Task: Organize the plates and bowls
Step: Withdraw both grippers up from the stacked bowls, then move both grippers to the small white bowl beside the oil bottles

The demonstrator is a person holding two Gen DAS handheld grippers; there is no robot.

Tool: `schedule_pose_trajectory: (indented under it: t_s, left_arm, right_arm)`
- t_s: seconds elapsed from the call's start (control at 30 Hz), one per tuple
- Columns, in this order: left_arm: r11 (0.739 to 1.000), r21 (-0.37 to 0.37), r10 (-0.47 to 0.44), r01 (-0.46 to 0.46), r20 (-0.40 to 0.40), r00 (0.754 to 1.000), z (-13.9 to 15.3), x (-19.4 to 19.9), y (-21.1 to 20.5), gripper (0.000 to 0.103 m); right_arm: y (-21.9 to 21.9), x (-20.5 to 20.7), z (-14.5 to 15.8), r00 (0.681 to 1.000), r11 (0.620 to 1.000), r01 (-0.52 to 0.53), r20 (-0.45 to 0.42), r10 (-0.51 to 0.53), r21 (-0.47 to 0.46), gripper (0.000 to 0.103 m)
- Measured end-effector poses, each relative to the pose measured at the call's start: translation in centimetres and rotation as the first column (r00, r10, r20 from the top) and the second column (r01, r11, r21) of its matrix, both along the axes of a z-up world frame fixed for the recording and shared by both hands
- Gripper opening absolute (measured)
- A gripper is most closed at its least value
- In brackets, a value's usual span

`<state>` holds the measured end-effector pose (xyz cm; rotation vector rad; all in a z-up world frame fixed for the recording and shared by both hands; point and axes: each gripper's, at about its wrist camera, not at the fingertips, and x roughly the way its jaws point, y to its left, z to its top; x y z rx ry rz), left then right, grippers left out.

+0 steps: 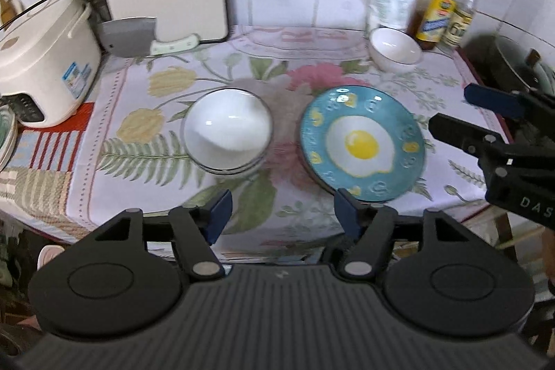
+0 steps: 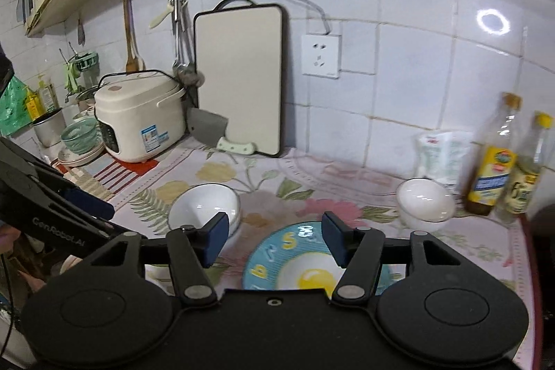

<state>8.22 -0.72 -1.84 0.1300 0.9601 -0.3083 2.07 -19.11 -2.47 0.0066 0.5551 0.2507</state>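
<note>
A blue plate (image 1: pixel 362 143) with a fried-egg print lies on the flowered cloth, right of a white bowl (image 1: pixel 227 134). A second white bowl (image 1: pixel 395 49) stands at the back right by the bottles. My left gripper (image 1: pixel 282 214) hangs open above the counter's front edge, nothing between its blue pads. My right gripper (image 1: pixel 451 110) enters from the right, open and empty, near the plate's right rim. In the right wrist view the right gripper (image 2: pixel 275 234) hovers over the plate (image 2: pixel 277 252), with the near bowl (image 2: pixel 203 207) to its left, the far bowl (image 2: pixel 425 200) at right and the left gripper (image 2: pixel 107 217) at the left edge.
A rice cooker (image 2: pixel 138 123), a cleaver (image 2: pixel 208 127) and an upright cutting board (image 2: pixel 239 78) line the back left. Stacked green dishes (image 2: pixel 78 137) sit beyond the cooker. Two bottles (image 2: pixel 492 158) and a white bag (image 2: pixel 440 155) stand at back right. A dark pan (image 1: pixel 513 65) borders the right.
</note>
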Motion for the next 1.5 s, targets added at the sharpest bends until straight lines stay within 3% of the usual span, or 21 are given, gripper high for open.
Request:
schedule_pose_trajectory:
  t_s: [0.1, 0.5, 0.63, 0.7, 0.77, 1.03, 1.27, 1.5]
  left_arm:
    - [1.000, -0.011, -0.014, 0.014, 0.006, 1.000, 0.1, -0.3, -1.2, 0.075]
    - [0.999, -0.013, -0.044, 0.045, 0.029, 0.999, -1.2, 1.9, -5.9, 0.087]
    - [0.999, -0.014, -0.036, 0.036, 0.022, 0.999, -2.1, 3.5, -7.2, 0.087]
    - [0.999, -0.023, -0.047, 0.047, 0.023, 0.999, -2.3, 4.2, -7.9, 0.087]
    - [0.998, -0.021, -0.055, 0.055, 0.030, 0.998, -2.4, 4.9, -8.8, 0.089]
    - [0.996, -0.052, -0.065, 0.069, 0.071, 0.995, -4.1, 7.9, -12.2, 0.094]
    - [0.980, -0.186, -0.052, 0.074, 0.118, 0.992, -6.9, 11.7, -14.6, 0.094]
    - [0.959, -0.273, -0.060, 0.083, 0.092, 0.994, -9.8, 16.7, -17.6, 0.094]
  right_arm:
    - [-1.5, -1.1, 0.0, 1.000, 1.000, 0.023, 0.021, -0.023, -0.009, 0.070]
    - [-7.3, -2.3, -2.2, 0.990, 0.992, 0.126, 0.072, -0.124, -0.018, 0.073]
    - [-9.0, -1.5, -3.7, 0.983, 0.988, 0.151, 0.103, -0.149, -0.016, 0.075]
    - [-9.6, -1.0, -4.6, 0.981, 0.985, 0.165, 0.115, -0.159, -0.047, 0.085]
    - [-10.0, -0.7, -5.3, 0.977, 0.979, 0.185, 0.125, -0.174, -0.085, 0.089]
    - [-12.8, 2.5, -8.7, 0.973, 0.973, 0.212, 0.109, -0.202, -0.089, 0.091]
    - [-15.8, 6.9, -12.6, 0.972, 0.971, 0.225, 0.089, -0.218, -0.081, 0.095]
    - [-17.6, 12.8, -16.2, 0.979, 0.975, 0.206, 0.006, -0.206, -0.080, 0.100]
